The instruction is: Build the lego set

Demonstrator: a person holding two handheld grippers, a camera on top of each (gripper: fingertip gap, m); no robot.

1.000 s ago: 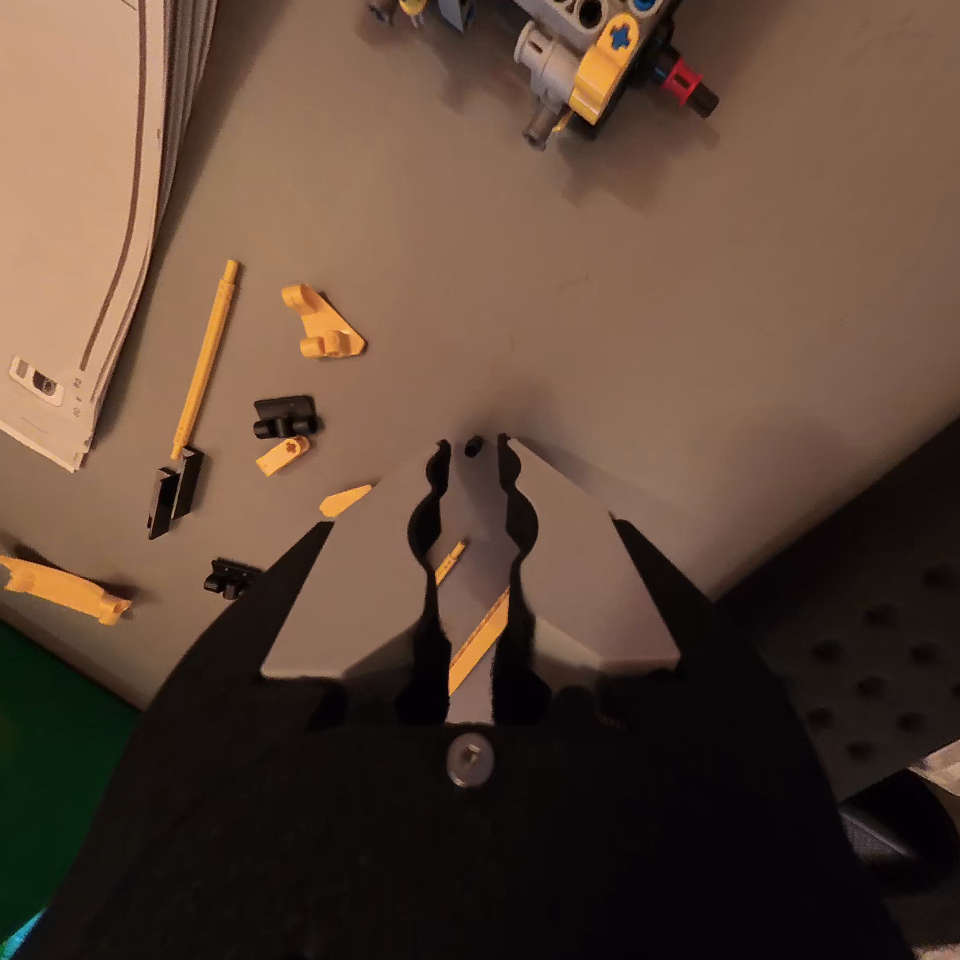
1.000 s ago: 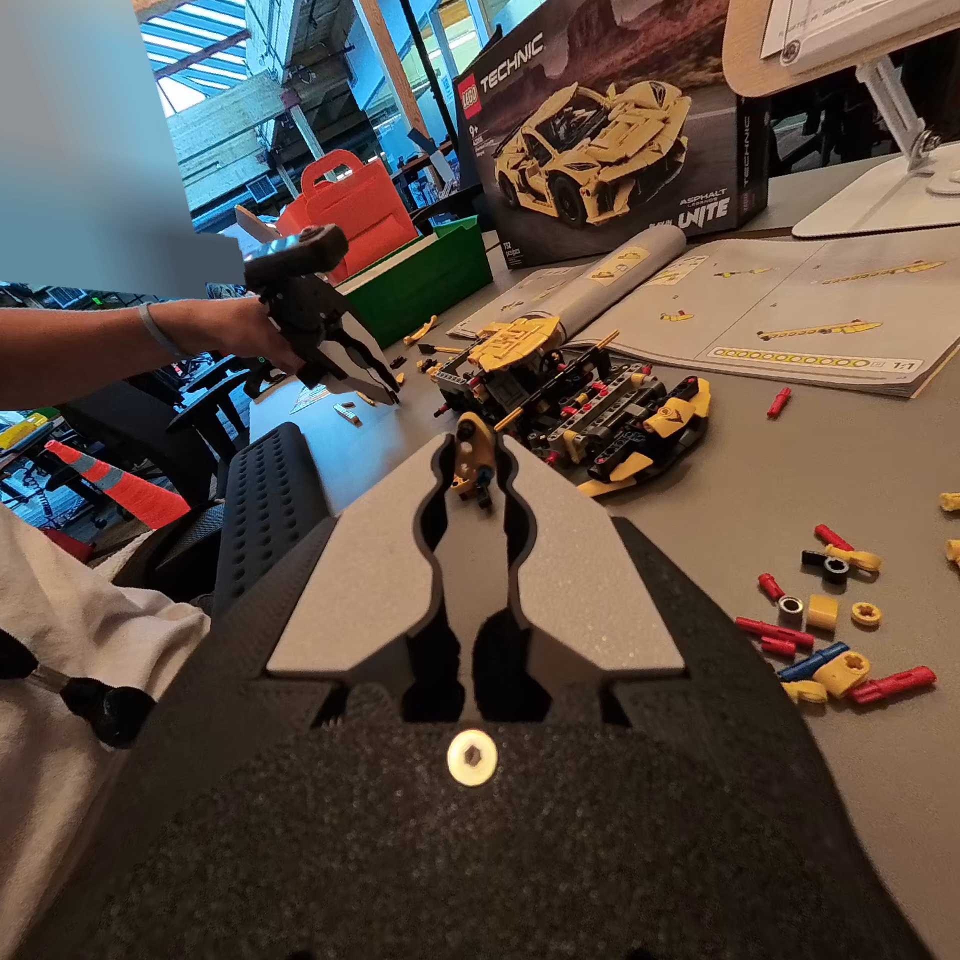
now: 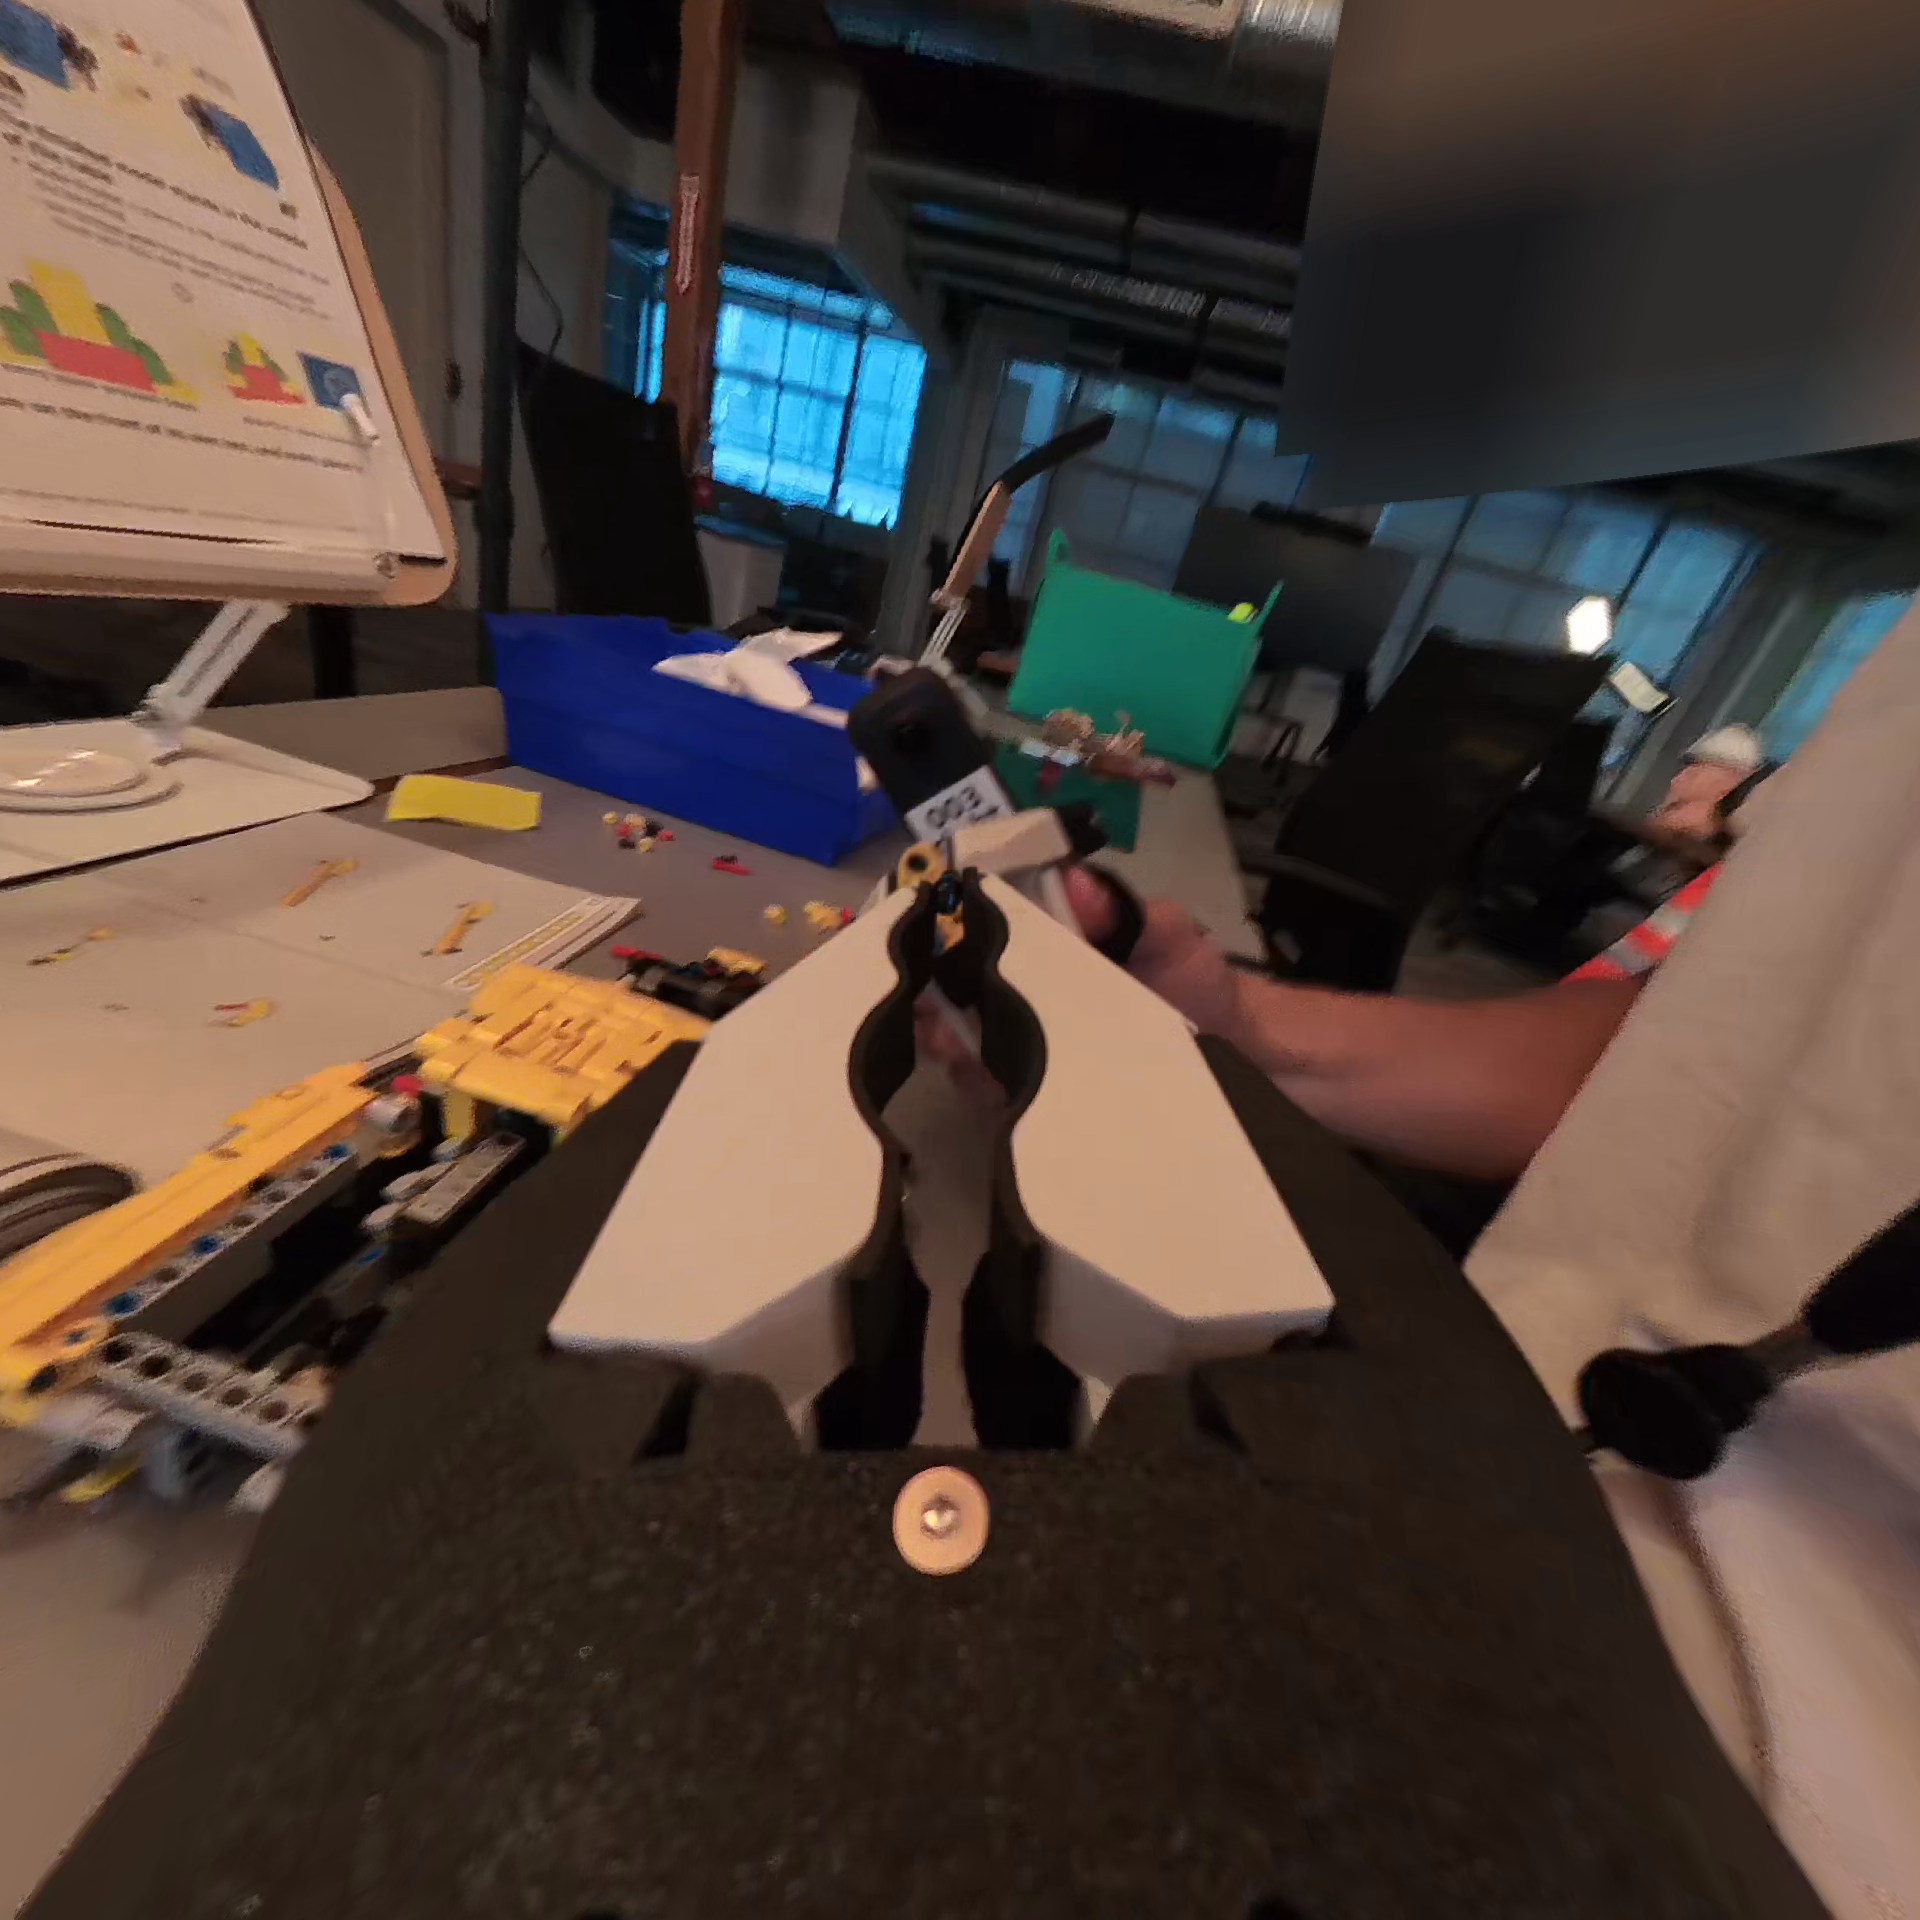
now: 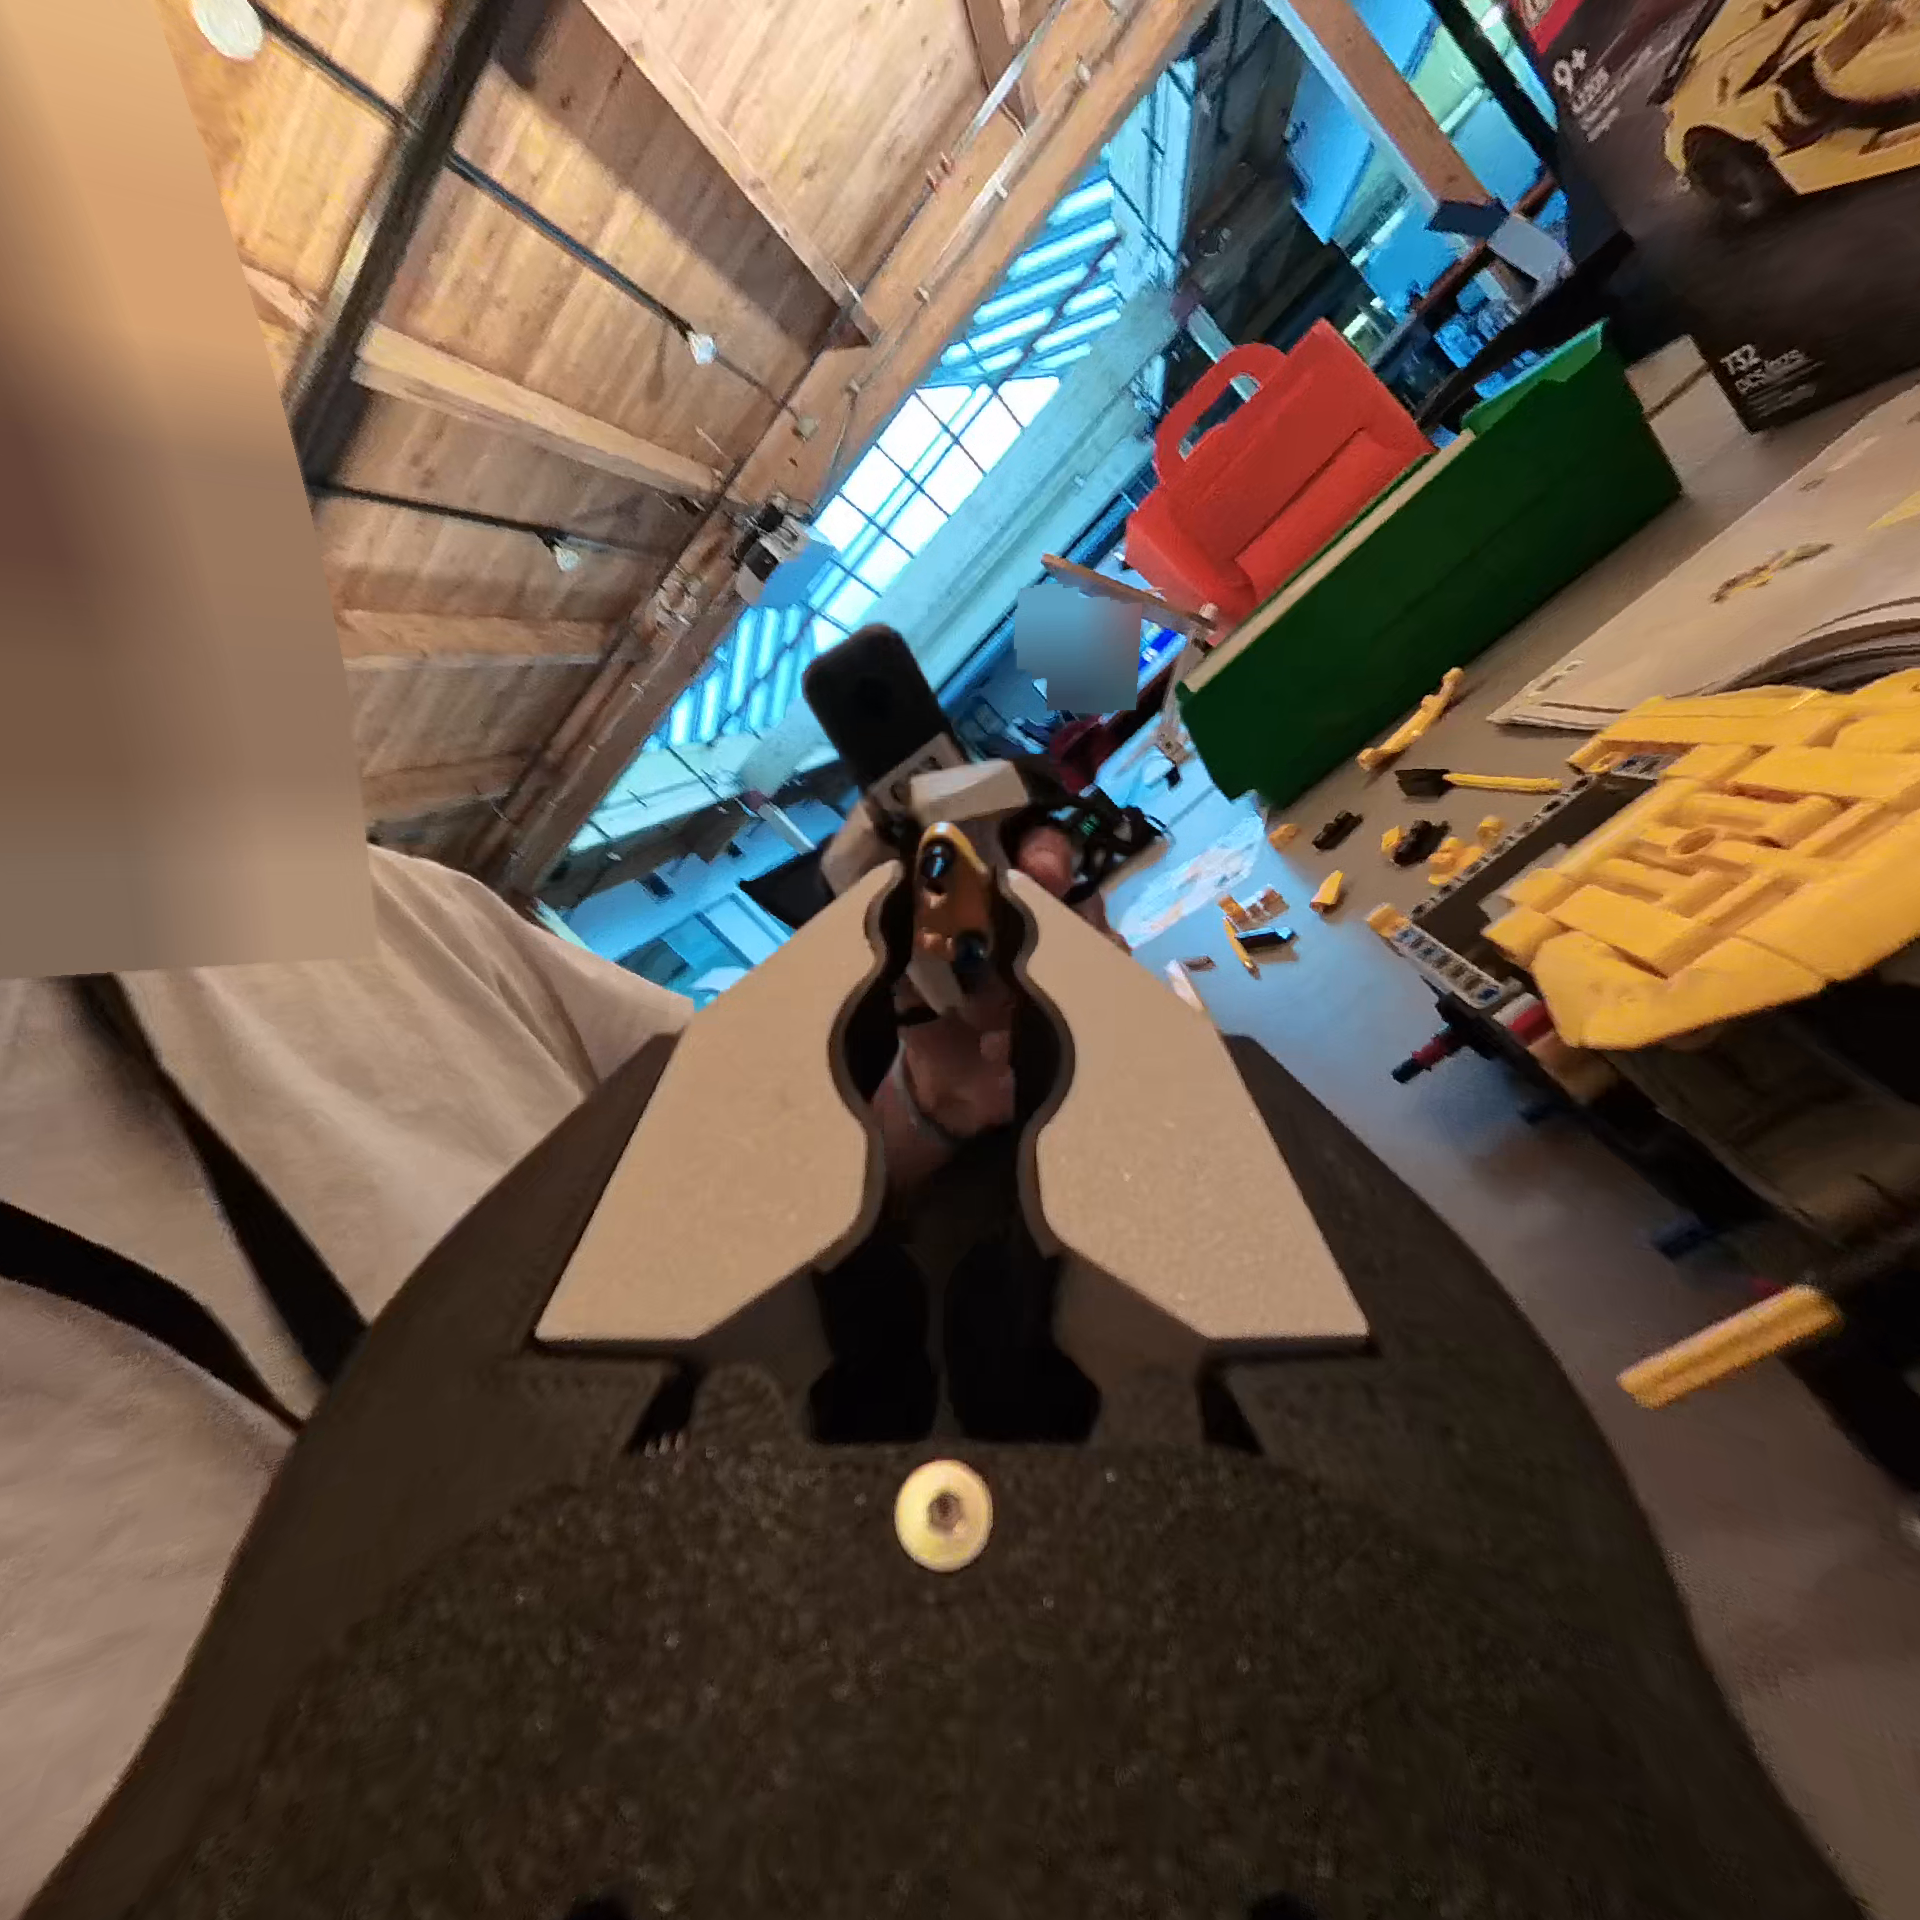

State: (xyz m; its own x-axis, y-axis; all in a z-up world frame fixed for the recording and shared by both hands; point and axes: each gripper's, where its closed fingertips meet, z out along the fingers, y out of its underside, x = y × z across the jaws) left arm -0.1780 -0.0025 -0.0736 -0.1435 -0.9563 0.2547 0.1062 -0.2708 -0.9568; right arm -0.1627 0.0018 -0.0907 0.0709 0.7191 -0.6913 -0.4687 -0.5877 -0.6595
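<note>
Raised from the table since the earlier frame, the left gripper (image 3: 940, 902) now faces the right gripper (image 4: 951, 883) tip to tip in mid-air. The left jaws stand nearly pressed together and appear to pinch a small dark pin (image 3: 948, 896). The right jaws clamp a yellow piece (image 4: 954, 904) that already carries dark and blue pins.

The step in hand is judged to be seating the pin in a hole of the yellow piece. It is best done by lining the pin square with the hole, holding the right gripper steady as the anvil, and pushing straight along the pin's axis. A tilted push risks flicking either part loose.

Beyond the tips, the half-built yellow car (image 4: 1714, 831) rests on the grey table (image 4: 1299, 1049), with loose yellow and black parts (image 4: 1413, 836) beside it and the open booklet (image 3: 208, 935) farther on.

Writing is present but not reproduced here: a white tag (image 3: 954, 805) on the right gripper, a printed sheet (image 3: 156, 312) on a stand, and the set's box (image 4: 1766, 156), which pictures a yellow car.
</note>
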